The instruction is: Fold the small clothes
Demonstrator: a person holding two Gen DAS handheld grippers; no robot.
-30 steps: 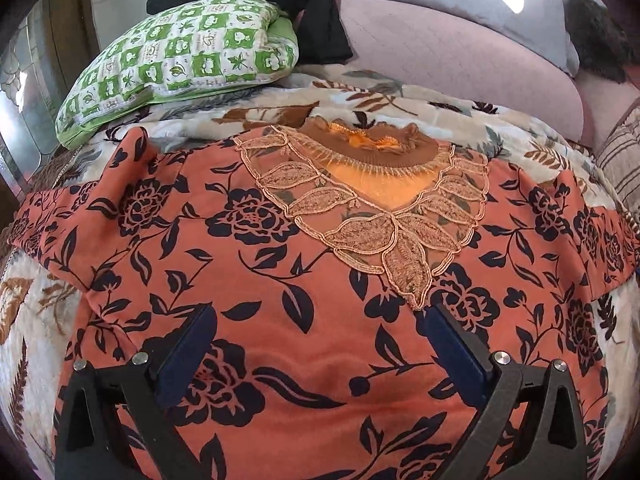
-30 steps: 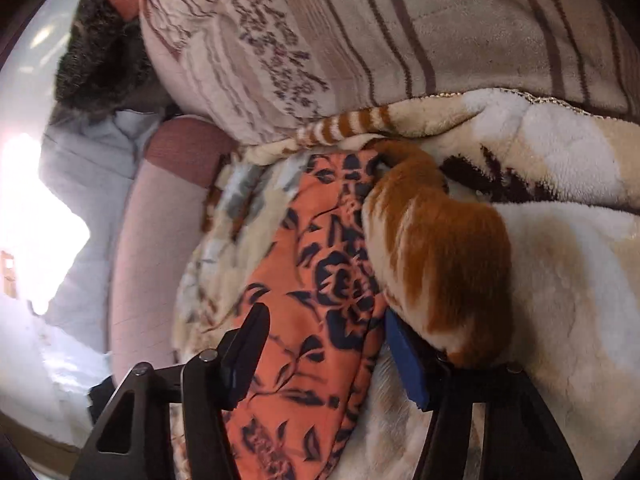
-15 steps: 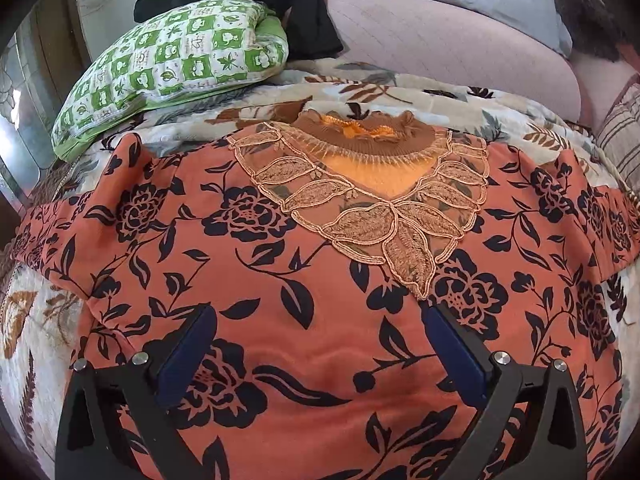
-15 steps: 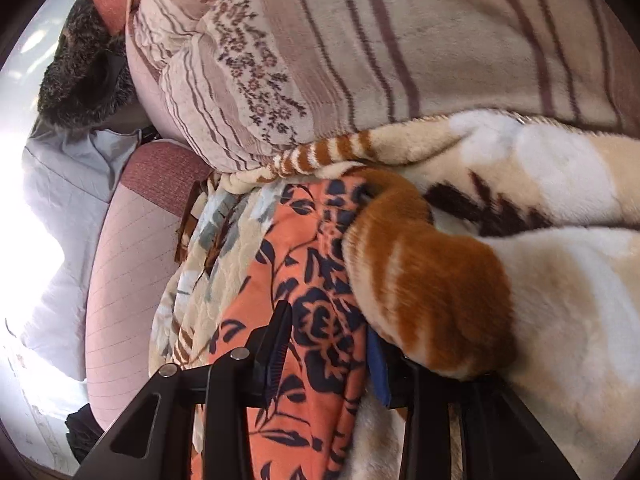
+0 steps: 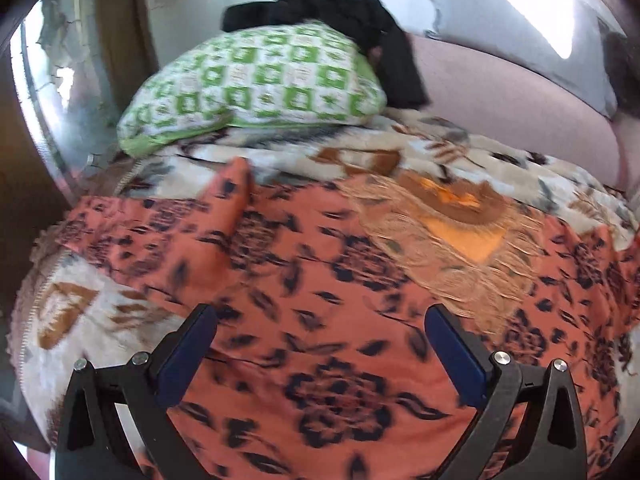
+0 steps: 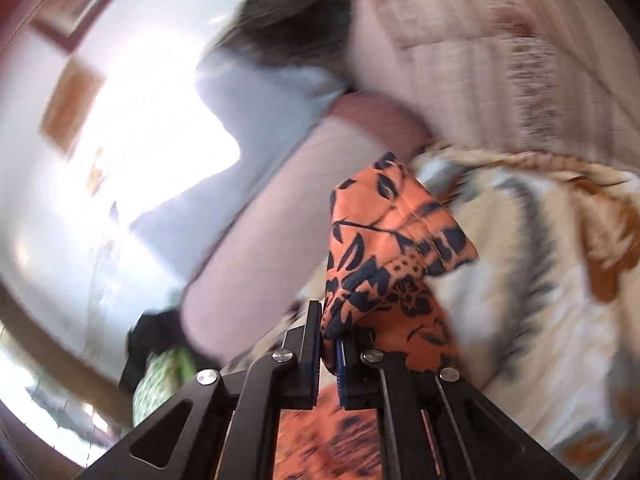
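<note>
You had the right gripper (image 6: 329, 344) clamped on the top's (image 5: 320, 280) sleeve (image 6: 384, 248), lifted off the blanket (image 5: 440, 152) for folding inward, while your left gripper (image 5: 320, 344) hovered spread above the top's body.

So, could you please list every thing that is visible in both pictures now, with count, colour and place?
Blouse: one, orange with dark flowers and a lace collar, spread on the blanket; one edge is lifted.
Blanket: one, cream with brown leaves, under the blouse.
Pillow: one, green and white checks, behind the blouse to the left.
Black cloth: one, on top of the pillow.
Sofa back: one, pink, behind the blanket.
Striped cushion: one, beige, blurred, upper right of the right view.
Left gripper: black with blue pads, jaws wide apart over the blouse.
Right gripper: black, jaws pinching the blouse edge.
</note>
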